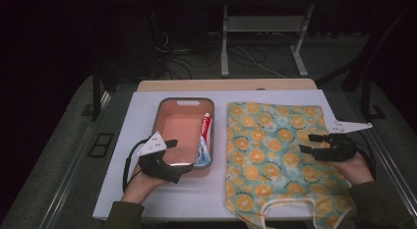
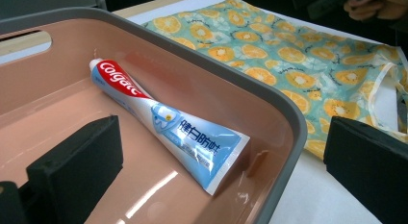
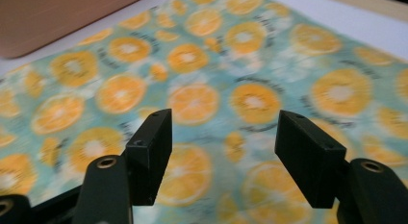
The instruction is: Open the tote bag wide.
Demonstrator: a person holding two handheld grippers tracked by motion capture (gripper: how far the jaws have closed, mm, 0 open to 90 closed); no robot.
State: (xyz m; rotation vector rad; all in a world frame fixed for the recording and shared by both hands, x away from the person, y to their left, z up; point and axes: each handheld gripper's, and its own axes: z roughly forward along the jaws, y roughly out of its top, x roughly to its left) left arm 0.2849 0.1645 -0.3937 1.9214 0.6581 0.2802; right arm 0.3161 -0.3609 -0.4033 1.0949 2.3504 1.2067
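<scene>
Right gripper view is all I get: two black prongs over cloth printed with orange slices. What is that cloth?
Observer: A flat bag; its looped handles lie at the end nearest the person.
Operator: Anything beside it?
Observer: A pink tray, with a toothpaste tube lying along the wall nearest the bag.
Operator: And the other hand?
Observer: The left gripper stands open, one jaw inside the tray and one outside, astride its rim.

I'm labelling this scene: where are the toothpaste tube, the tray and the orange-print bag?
toothpaste tube (image 2: 159,119): left gripper view, middle of the tube.
tray (image 2: 269,96): left gripper view, grey rim.
orange-print bag (image 1: 270,150): high view, middle of the cloth.
</scene>
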